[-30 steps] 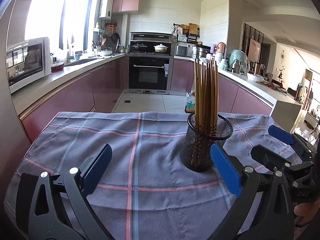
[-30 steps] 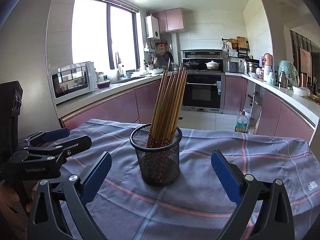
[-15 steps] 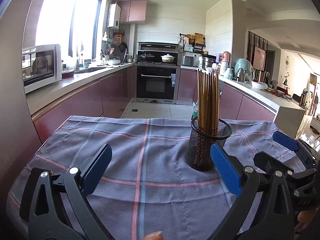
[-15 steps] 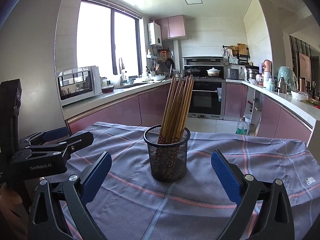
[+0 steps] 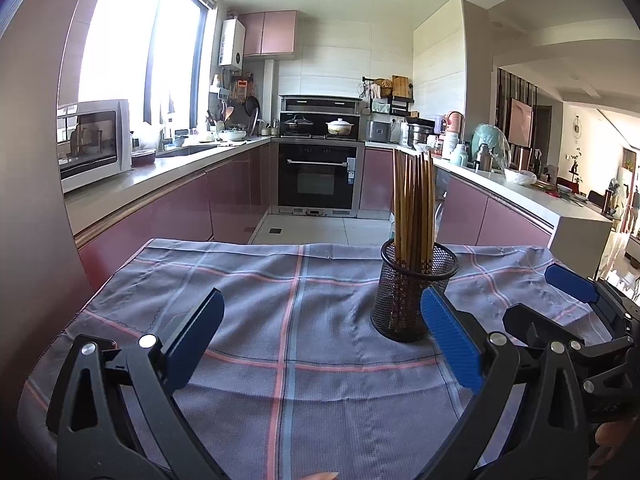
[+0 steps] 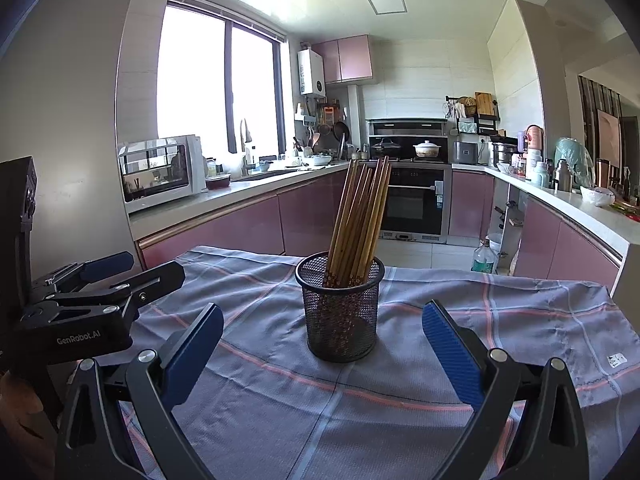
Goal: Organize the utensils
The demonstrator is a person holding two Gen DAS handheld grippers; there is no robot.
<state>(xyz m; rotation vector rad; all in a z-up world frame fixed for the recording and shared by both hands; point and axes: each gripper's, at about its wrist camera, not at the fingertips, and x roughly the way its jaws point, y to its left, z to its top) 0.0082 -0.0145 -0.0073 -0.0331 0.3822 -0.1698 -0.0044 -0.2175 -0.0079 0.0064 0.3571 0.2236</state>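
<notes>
Item: bundle of wooden chopsticks [image 6: 360, 216], standing together and leaning slightly right in a black mesh holder [image 6: 340, 308]; in the right wrist view it sat at the centre of the frame, in the left wrist view right of centre. Holder upright on a blue-grey checked cloth [image 5: 280, 320] with pink and pale stripes, which covered the desk. No loose utensil was visible anywhere on the cloth in either view. Left gripper [image 5: 320, 340]: blue pads wide apart, holding nothing, low in the frame, the holder just beyond its right pad. Right gripper [image 6: 322, 344]: pads likewise spread, empty, the holder lying ahead between them but untouched. Each gripper also showed at the edge of the other's view. Surroundings: pink kitchen cabinets, a white microwave [image 6: 160, 172] at left, a black oven [image 5: 318, 176] at the far wall, a bright window upper left. Status, as judged: the chopsticks appeared fully gathered into the holder, so the sorting looked complete or nearly so; nothing left to collect could be seen.
</notes>
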